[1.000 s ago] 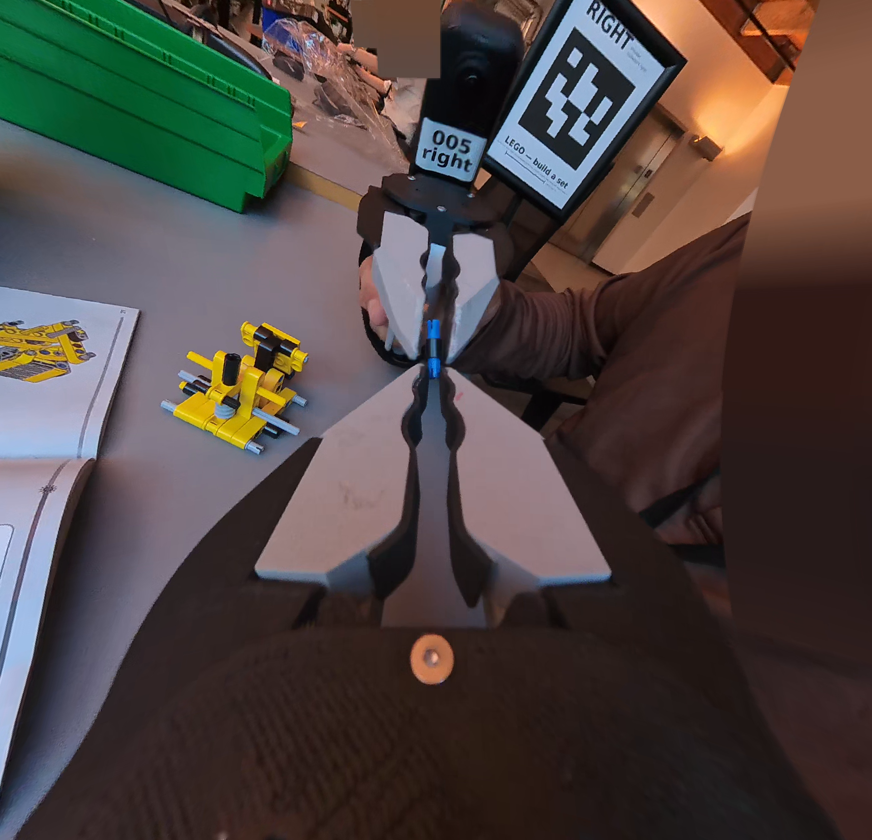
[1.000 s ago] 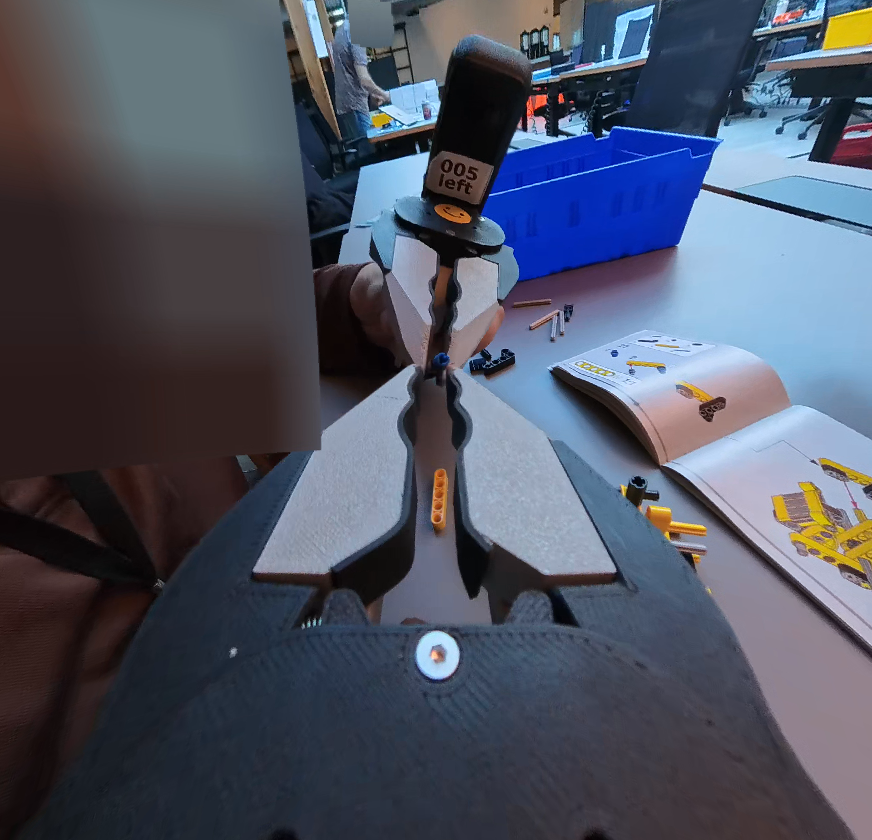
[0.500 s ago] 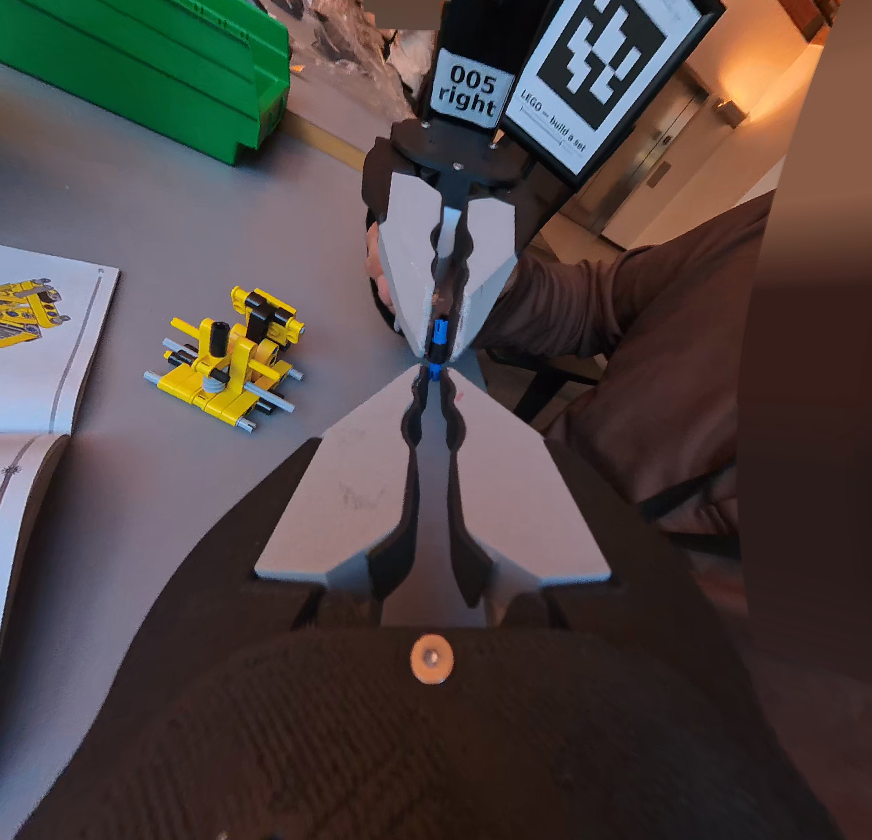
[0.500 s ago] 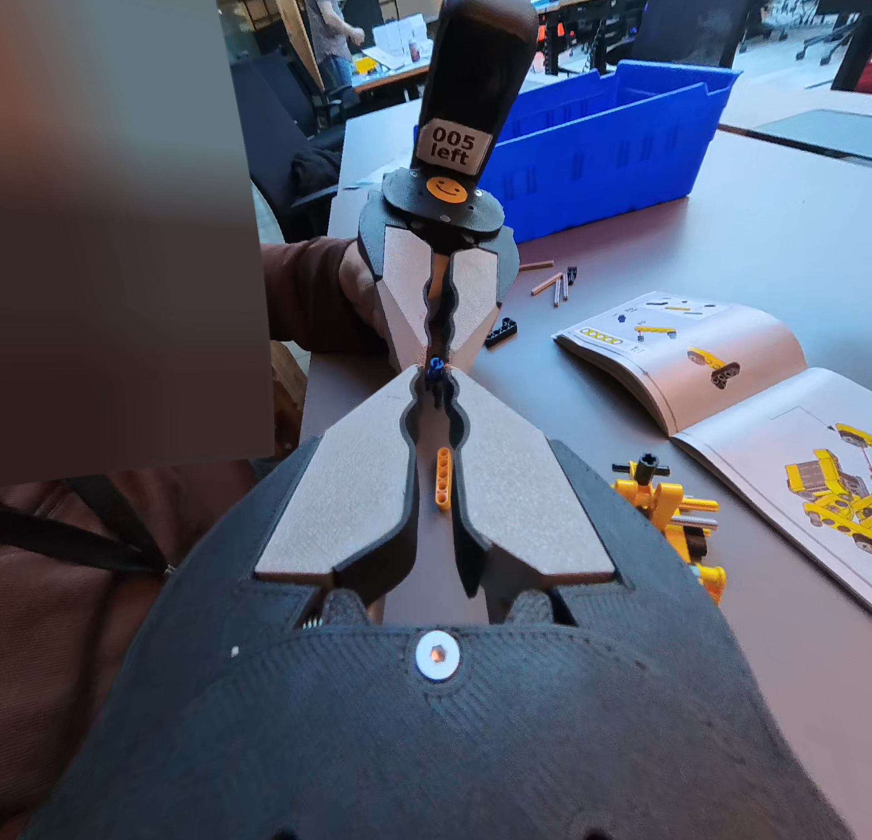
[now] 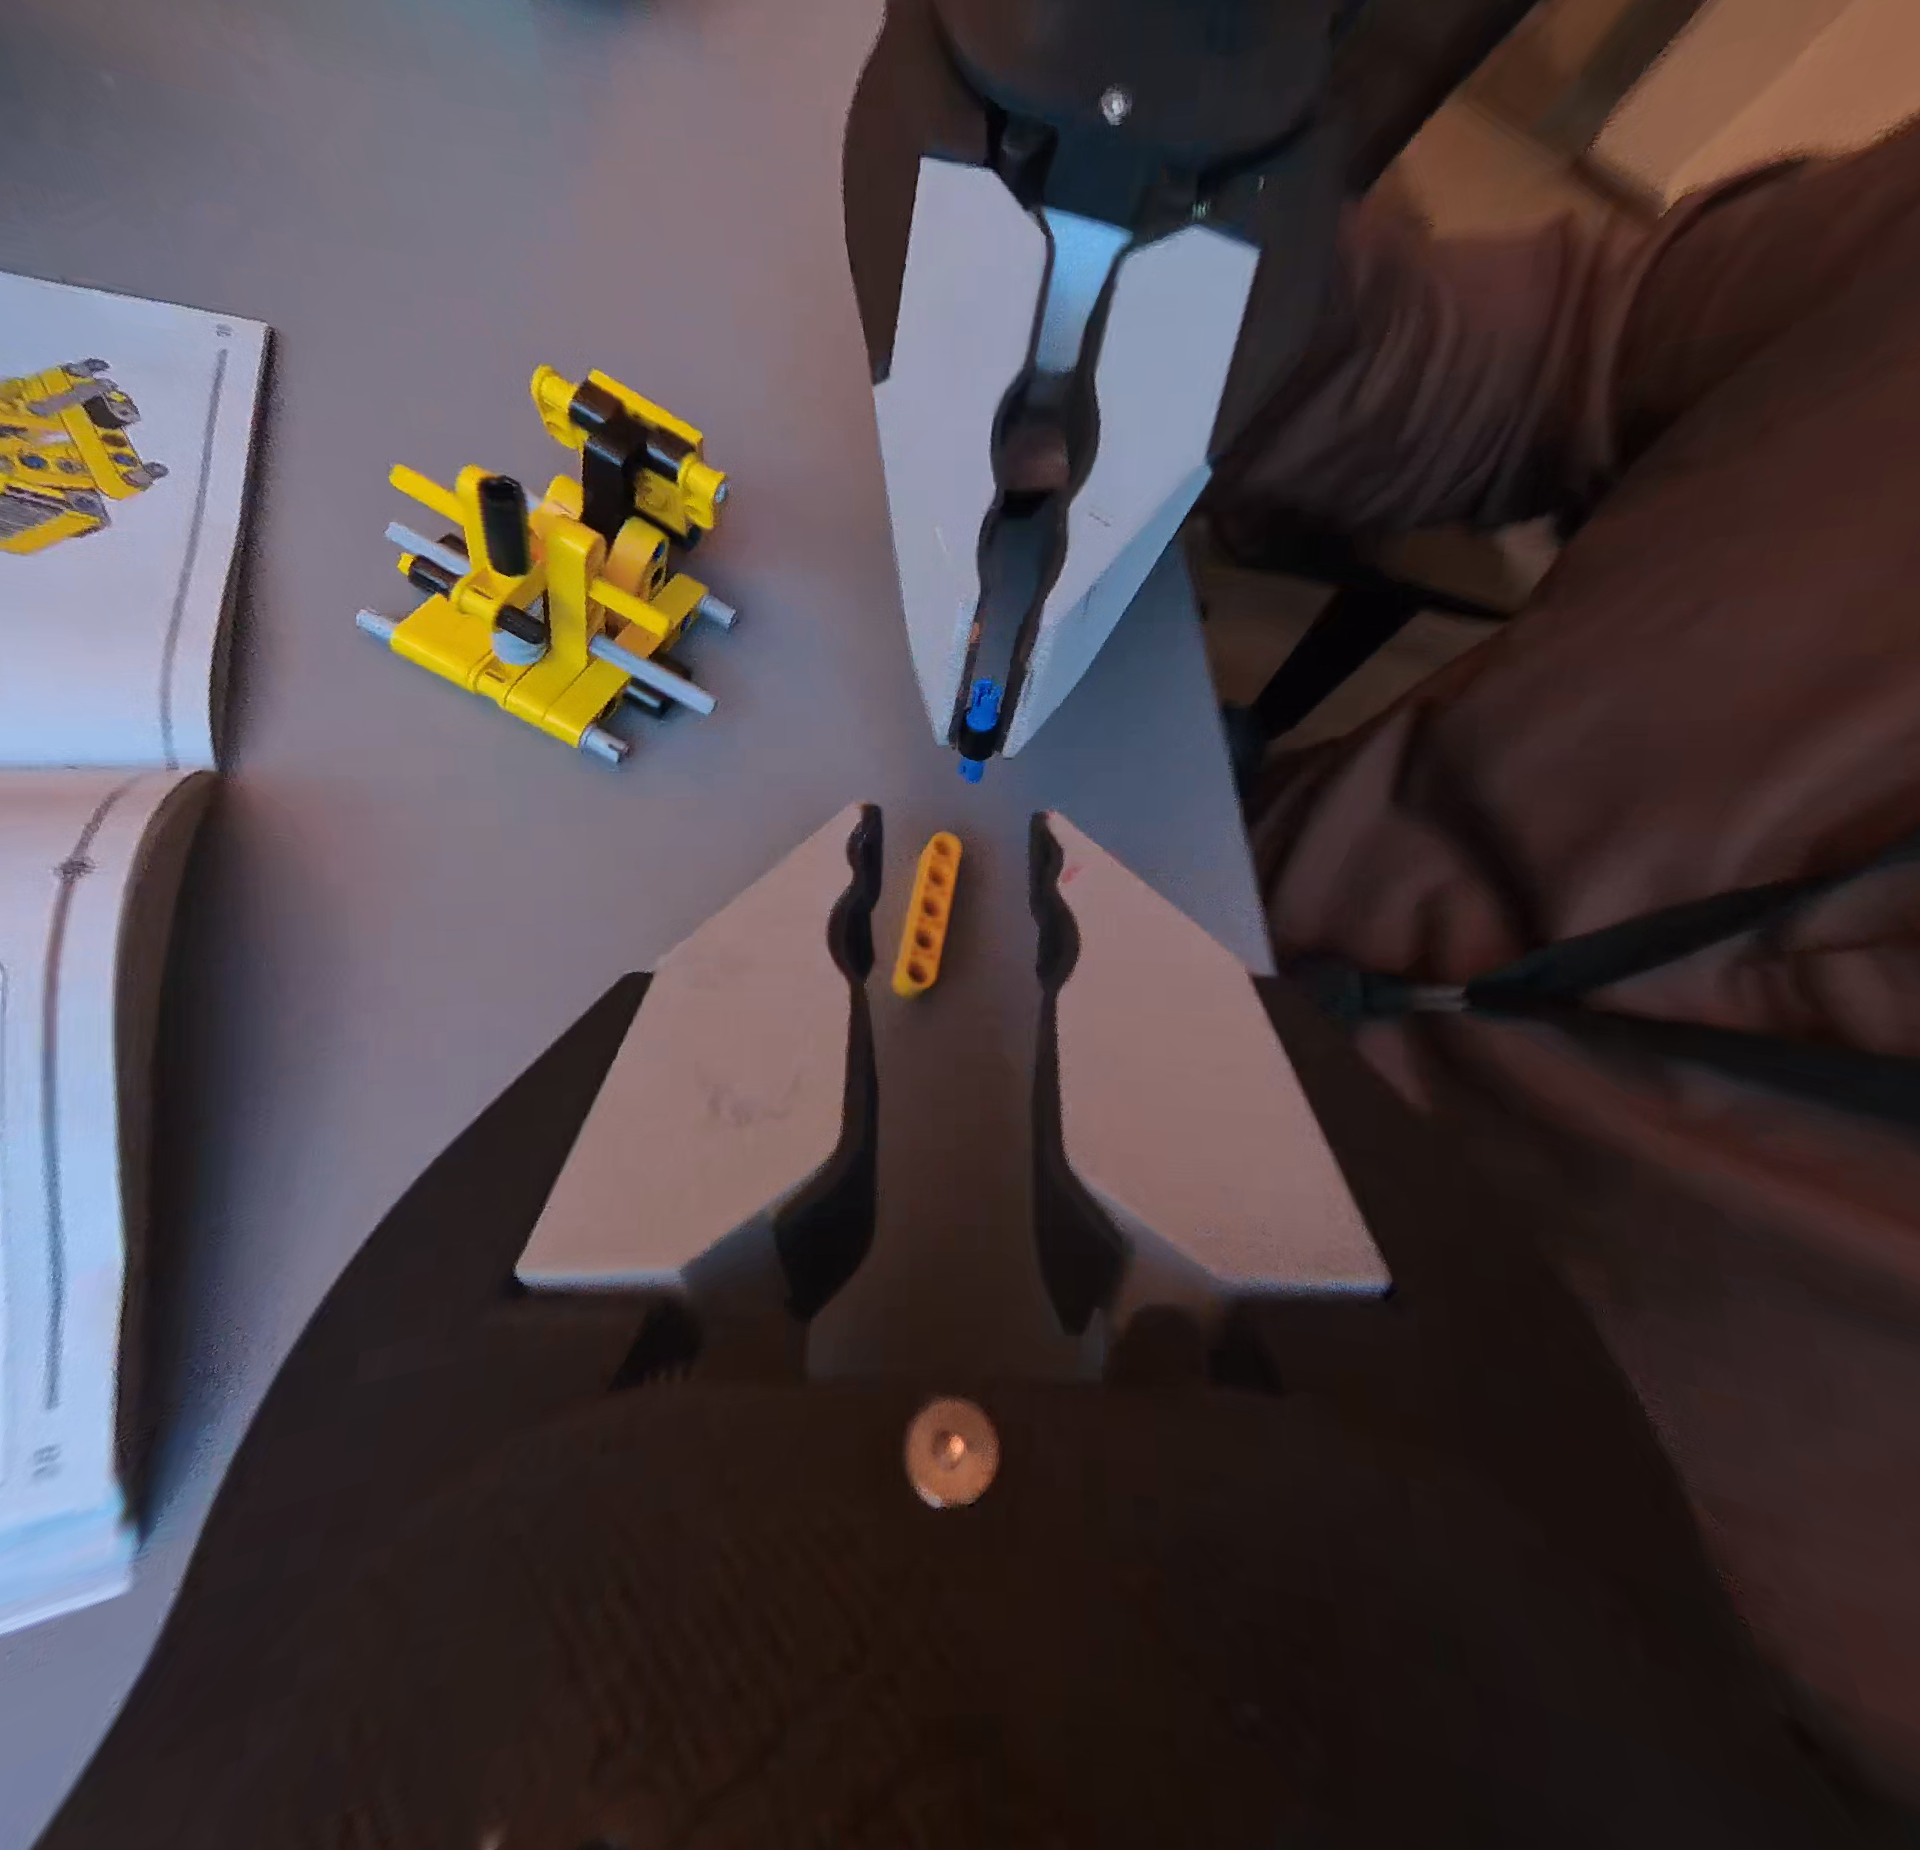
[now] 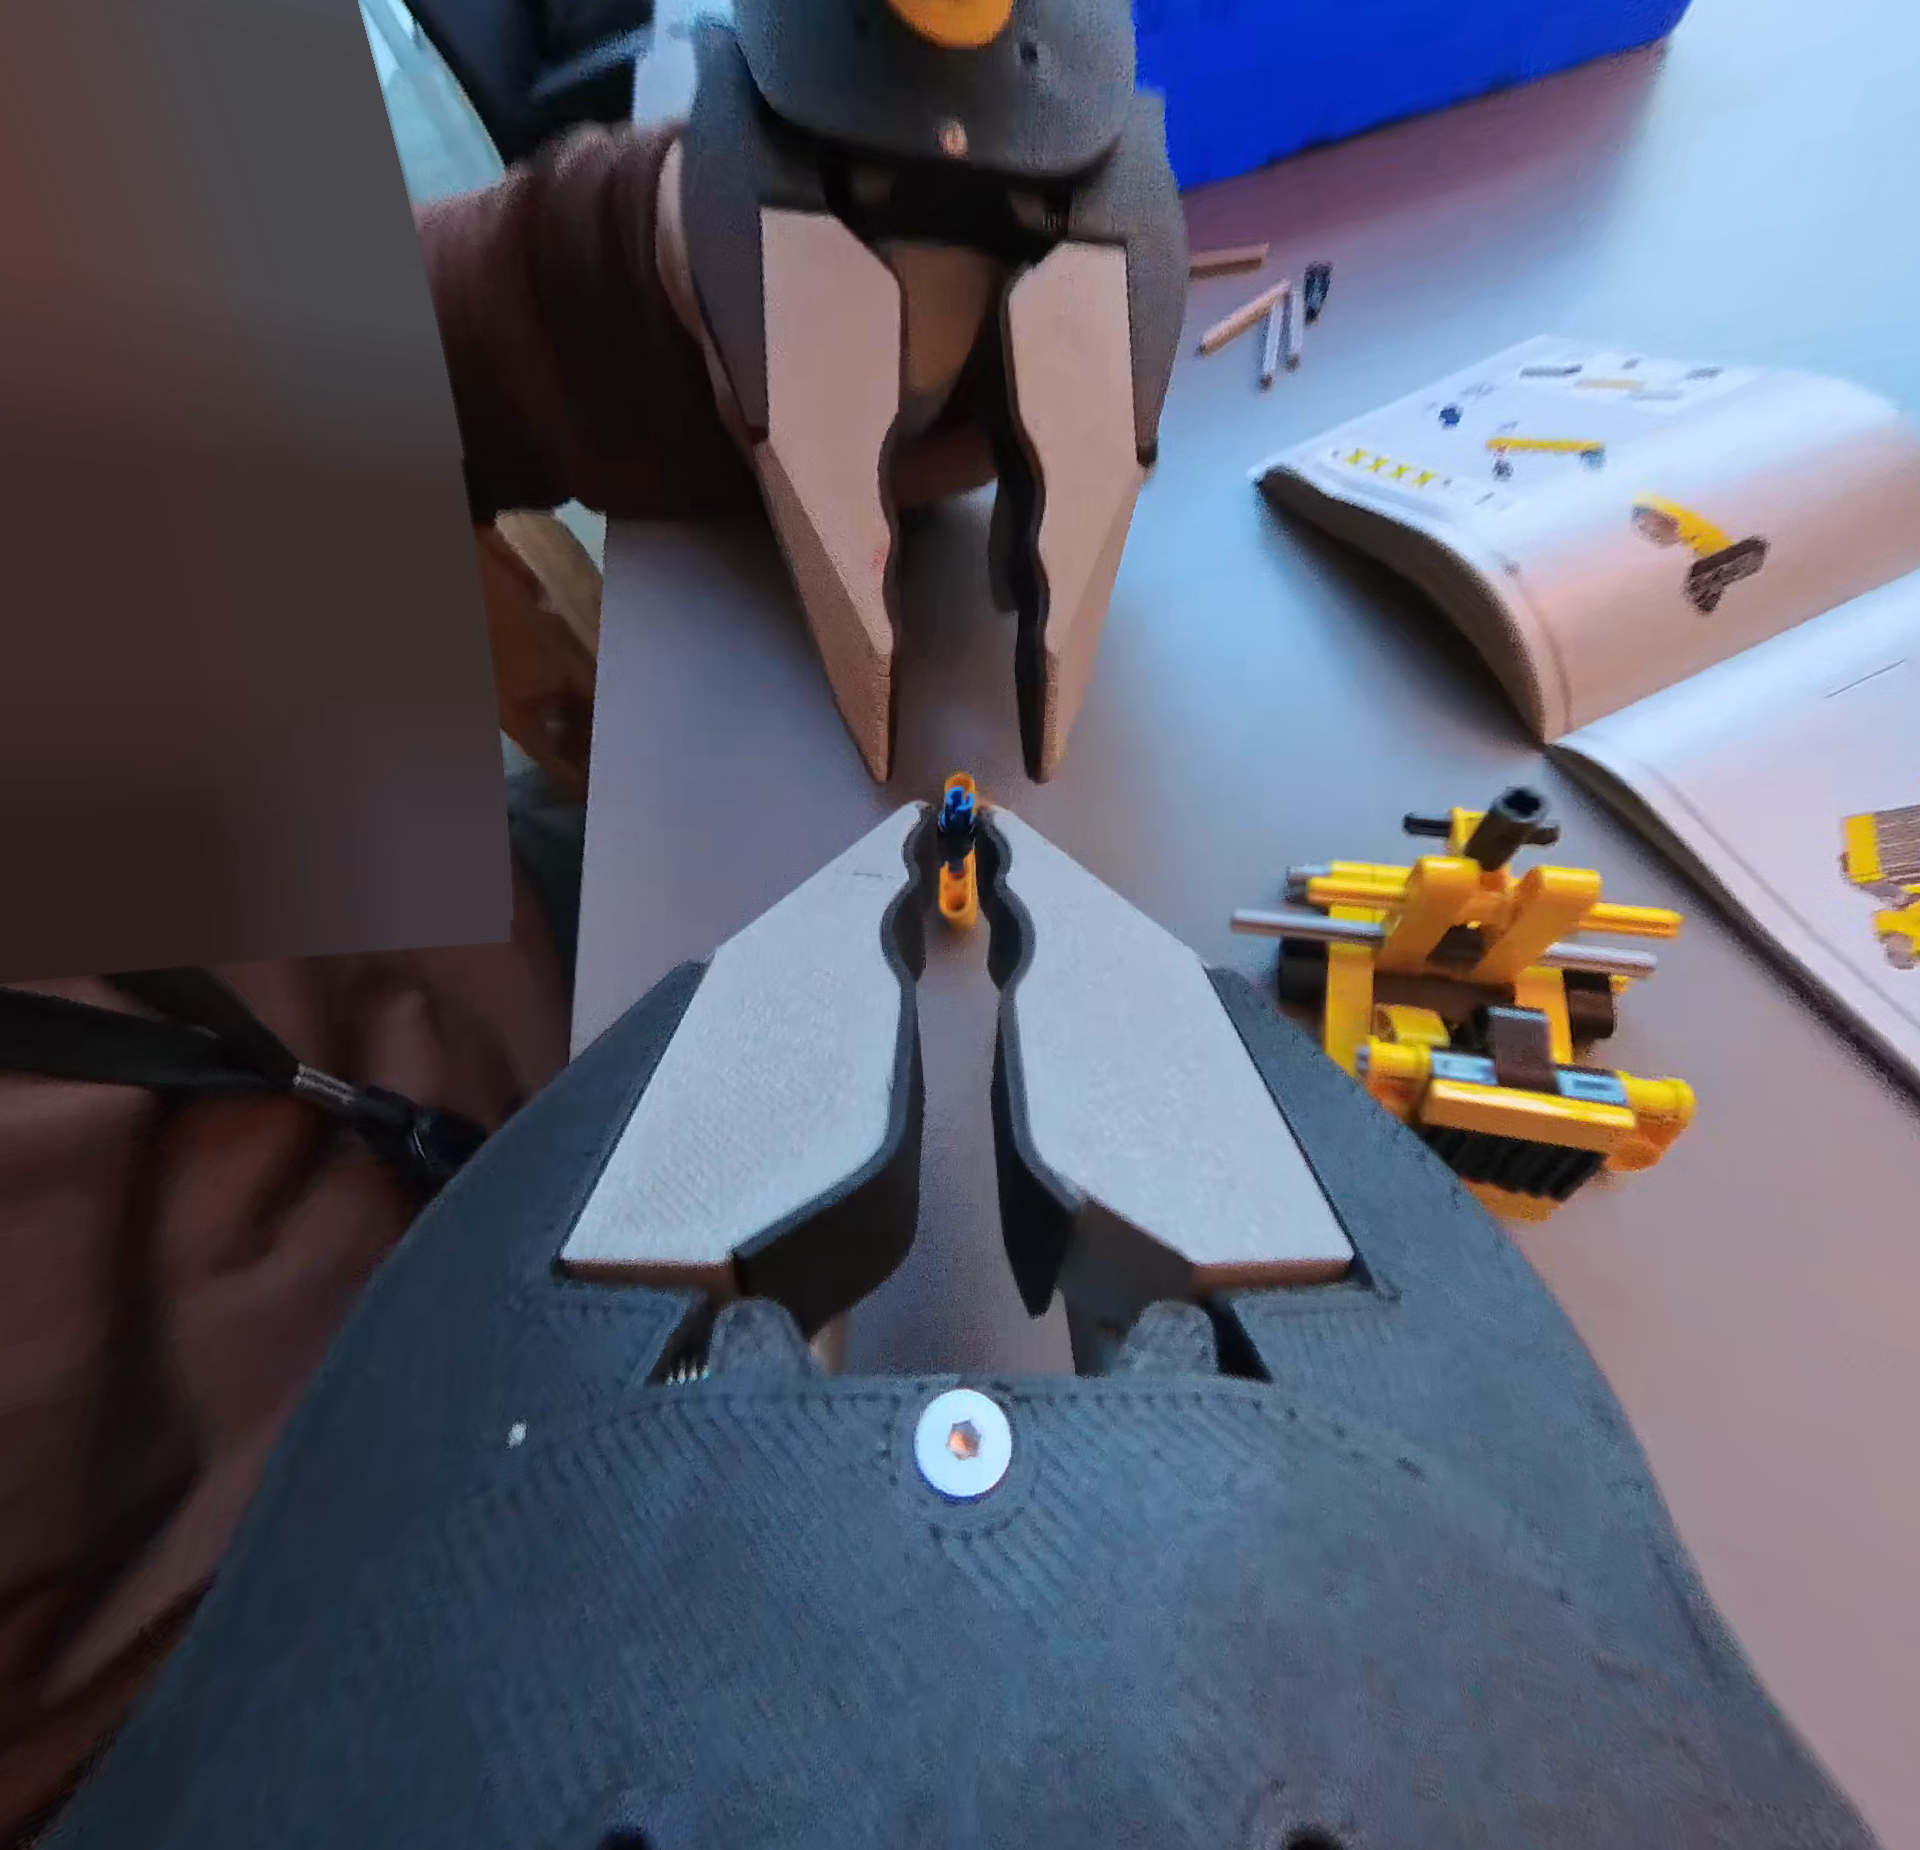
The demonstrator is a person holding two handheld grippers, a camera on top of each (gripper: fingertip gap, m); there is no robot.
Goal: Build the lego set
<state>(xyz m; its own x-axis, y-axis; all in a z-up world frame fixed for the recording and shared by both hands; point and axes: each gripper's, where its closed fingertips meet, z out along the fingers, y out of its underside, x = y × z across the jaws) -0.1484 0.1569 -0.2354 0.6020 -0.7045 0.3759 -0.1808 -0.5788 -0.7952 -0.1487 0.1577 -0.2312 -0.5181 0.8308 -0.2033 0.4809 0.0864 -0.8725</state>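
Small yellow five-hole lego beam (image 5: 927, 915) lies flat on grey table (image 5: 520, 190), between the spread-apart fingers of left gripper (image 5: 948, 815), untouched. Right gripper (image 6: 954, 811) clamps small blue lego pin (image 6: 954, 819) at its tips, just beyond the beam. Part-built yellow lego model (image 5: 551, 574) stands nearby, beside open instruction booklet (image 5: 104, 512)

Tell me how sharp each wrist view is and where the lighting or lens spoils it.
Left wrist view: motion-smeared edges, but the yellow beam and blue pin stay readable; warm light on the right, wide-angle bending. Right wrist view: blurrier, the left gripper and instruction booklet soft, the yellow model smeared; cooler bluish light.
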